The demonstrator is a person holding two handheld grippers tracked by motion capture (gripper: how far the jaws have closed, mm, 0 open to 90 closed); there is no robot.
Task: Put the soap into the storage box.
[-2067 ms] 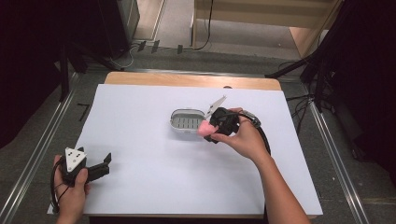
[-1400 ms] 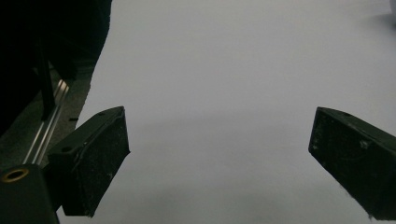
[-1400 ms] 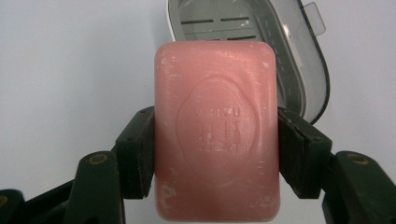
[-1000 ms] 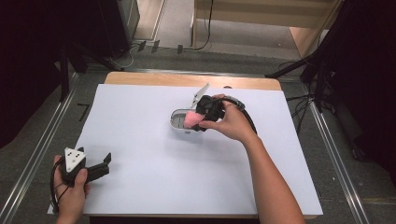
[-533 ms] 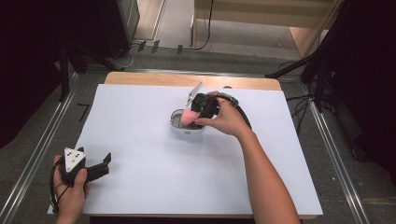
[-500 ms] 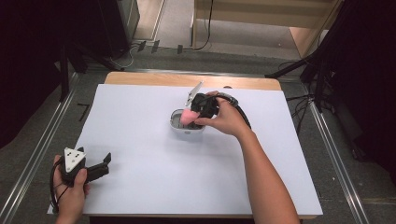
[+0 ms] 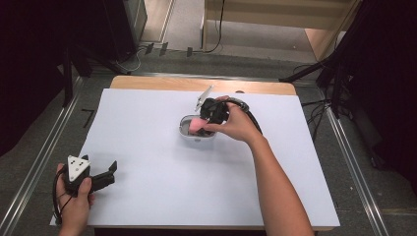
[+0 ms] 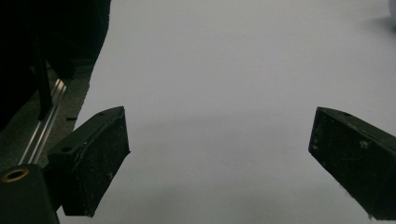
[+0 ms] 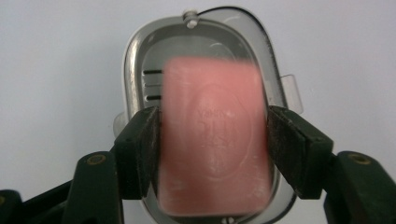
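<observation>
White-covered worktop [image 7: 147, 187] carries an oval grey plastic soap dish [image 9: 140, 60] near its far middle, and the pink rectangular soap bar [image 9: 215, 140] sits over the dish. The right hand-held gripper [image 9: 212, 149] has just been easing apart, its pads still flanking the bar's long sides; the bar looks stiff, light and likely slippery, best pinched across those flat sides. Left hand-held gripper [image 8: 219, 158] rests spread and empty at the near left corner.
</observation>
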